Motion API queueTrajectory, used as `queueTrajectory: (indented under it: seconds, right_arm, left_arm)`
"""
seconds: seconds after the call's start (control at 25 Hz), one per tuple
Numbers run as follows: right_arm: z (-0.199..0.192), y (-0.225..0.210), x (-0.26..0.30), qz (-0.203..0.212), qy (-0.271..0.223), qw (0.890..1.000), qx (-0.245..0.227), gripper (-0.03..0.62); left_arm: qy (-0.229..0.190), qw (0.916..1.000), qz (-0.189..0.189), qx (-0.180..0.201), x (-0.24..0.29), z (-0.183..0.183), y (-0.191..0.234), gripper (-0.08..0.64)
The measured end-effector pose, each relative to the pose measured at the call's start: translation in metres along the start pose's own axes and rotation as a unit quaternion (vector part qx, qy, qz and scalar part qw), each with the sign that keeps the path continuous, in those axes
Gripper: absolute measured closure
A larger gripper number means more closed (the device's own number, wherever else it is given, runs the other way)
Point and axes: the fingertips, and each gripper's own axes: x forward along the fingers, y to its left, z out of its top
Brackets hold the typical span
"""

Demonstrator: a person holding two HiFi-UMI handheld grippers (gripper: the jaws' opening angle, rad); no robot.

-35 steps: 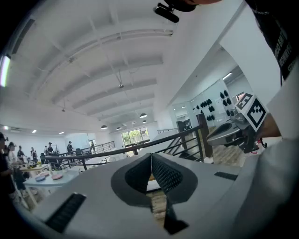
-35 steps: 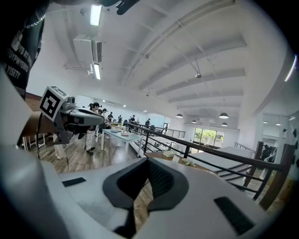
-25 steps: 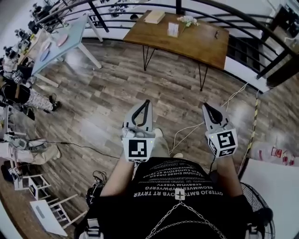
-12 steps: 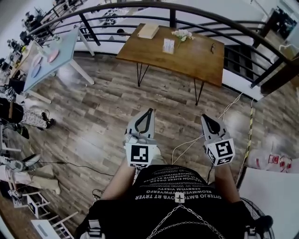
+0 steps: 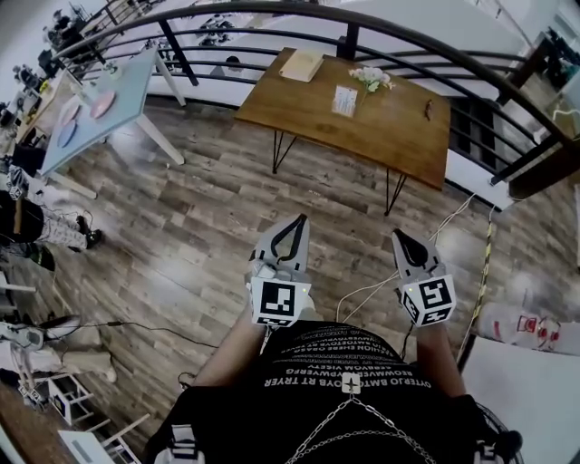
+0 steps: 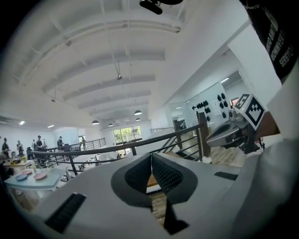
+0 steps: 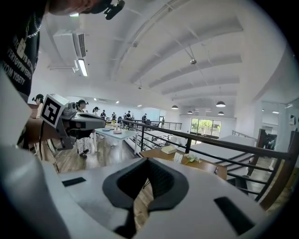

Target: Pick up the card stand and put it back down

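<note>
The card stand [image 5: 344, 100], a small upright white card, is on the brown wooden table [image 5: 399, 136] far ahead of me; it also shows small in the right gripper view [image 7: 178, 158]. My left gripper [image 5: 295, 221] and right gripper [image 5: 398, 236] are held side by side before the person's torso, over the plank floor and well short of the table. Both are shut with nothing between the jaws; their pads meet in the left gripper view [image 6: 151, 157] and the right gripper view [image 7: 148, 161].
A flower sprig [image 5: 372, 79], a tan book [image 5: 302, 64] and a small dark item [image 5: 428, 111] share the table. A black railing [image 5: 272, 16] curves behind it. A pale blue table [image 5: 104, 104] is at the left, people [image 5: 41, 227] beyond it. Cables [image 5: 367, 272] cross the floor.
The head view has shifted a little, so the table sits slightly lower and to the right. Both grippers stay shut and keep their place in front of the torso.
</note>
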Motion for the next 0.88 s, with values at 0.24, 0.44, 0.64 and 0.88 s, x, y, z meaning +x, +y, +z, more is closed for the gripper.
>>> queueTrajectory:
  seconds: [0.24,0.44,0.64,0.88]
  right_arm:
    - [0.017,0.02,0.032,0.003,0.005,1.0,-0.012,0.578]
    - [0.017,0.03,0.032,-0.008,0.017,1.0,-0.018,0.578]
    - [0.007,0.025,0.017,-0.034,0.029,0.999,-0.004,0.577]
    - [0.002,0.037,0.014,-0.033,0.033,0.999,0.003,0.577]
  left_arm:
    - [0.007,0.9997,-0.018,-0.016,0.008,-0.014,0.031,0.531]
    - [0.017,0.9986,-0.042,-0.026,0.014,-0.029,0.037,0.531]
    - [0.024,0.9966,-0.071,-0.035,0.015,-0.034,0.023,0.531]
    - [0.025,0.9954,-0.082,-0.044,0.007,-0.038,0.023,0.531]
